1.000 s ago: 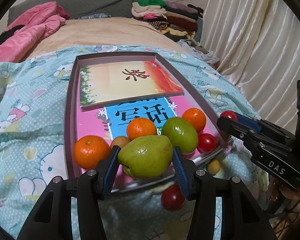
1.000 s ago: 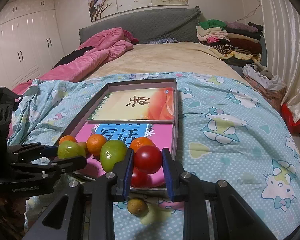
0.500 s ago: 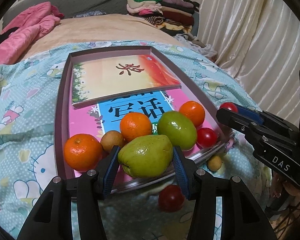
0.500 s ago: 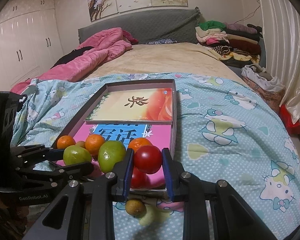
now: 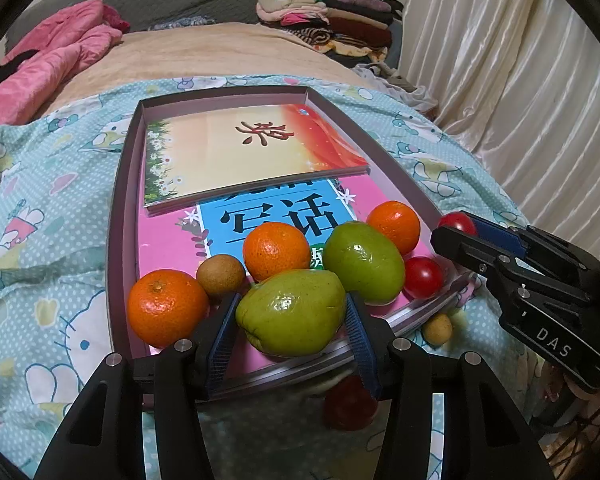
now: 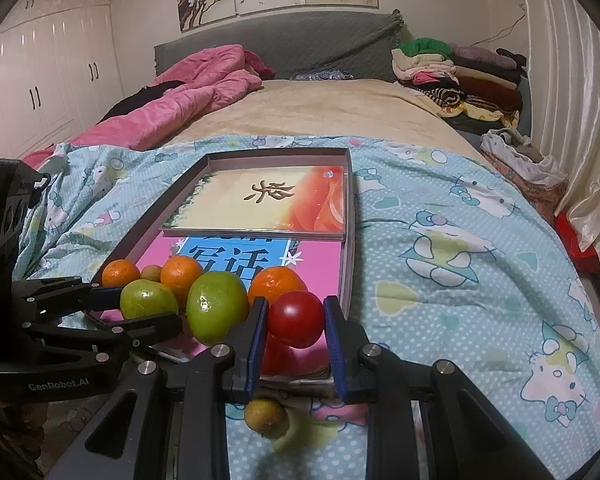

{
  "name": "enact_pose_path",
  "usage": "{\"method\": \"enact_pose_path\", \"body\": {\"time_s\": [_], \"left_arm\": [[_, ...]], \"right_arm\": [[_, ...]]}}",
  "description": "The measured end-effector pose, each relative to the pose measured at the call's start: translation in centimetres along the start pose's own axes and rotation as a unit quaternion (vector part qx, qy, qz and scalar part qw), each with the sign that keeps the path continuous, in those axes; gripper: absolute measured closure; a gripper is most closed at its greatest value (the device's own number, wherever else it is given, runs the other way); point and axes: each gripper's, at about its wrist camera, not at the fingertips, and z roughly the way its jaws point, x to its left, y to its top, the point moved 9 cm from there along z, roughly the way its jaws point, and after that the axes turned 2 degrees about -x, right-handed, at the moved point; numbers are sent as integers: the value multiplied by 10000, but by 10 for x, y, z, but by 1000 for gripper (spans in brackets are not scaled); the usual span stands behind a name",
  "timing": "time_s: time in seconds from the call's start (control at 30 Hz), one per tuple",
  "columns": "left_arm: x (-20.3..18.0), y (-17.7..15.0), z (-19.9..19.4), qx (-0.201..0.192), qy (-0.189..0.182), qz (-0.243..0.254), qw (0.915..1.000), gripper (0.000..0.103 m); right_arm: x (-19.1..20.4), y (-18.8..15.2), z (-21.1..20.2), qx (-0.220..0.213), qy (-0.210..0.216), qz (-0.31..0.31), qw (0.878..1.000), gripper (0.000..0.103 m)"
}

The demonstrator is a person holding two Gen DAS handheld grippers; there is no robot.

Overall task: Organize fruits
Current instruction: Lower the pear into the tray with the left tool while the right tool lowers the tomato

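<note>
My left gripper (image 5: 291, 312) is shut on a green pear-shaped fruit (image 5: 292, 311), held over the near end of the shallow box (image 5: 118, 208). My right gripper (image 6: 296, 318) is shut on a red tomato (image 6: 296, 318), held at the box's near right corner; it shows in the left wrist view (image 5: 458, 224). In the box lie three oranges (image 5: 166, 312) (image 5: 276, 250) (image 5: 394, 226), a green fruit (image 5: 364, 262), a small brown fruit (image 5: 220, 274) and a red tomato (image 5: 422, 278). On the quilt before the box lie a red tomato (image 5: 350, 408) and a small yellowish fruit (image 5: 438, 327).
Two books (image 5: 252, 152) (image 5: 276, 216) line the box floor. The box rests on a blue Hello Kitty quilt (image 6: 460, 264) on a bed. A pink duvet (image 6: 180, 96) and piled clothes (image 6: 456, 68) lie at the back. Curtains (image 5: 520, 80) hang on the right.
Both grippers have moved slightly forward toward the box with their fruits still held. The fruits in the box have not moved.
</note>
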Motion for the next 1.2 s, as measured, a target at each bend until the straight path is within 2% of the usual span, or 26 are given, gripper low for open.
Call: {"method": "enact_pose_path", "body": {"time_s": [1.2], "left_arm": [[1, -1, 1, 22, -9, -30, 10000, 49]], "right_arm": [[-2, -8, 9, 171, -8, 120, 9998, 73]]}}
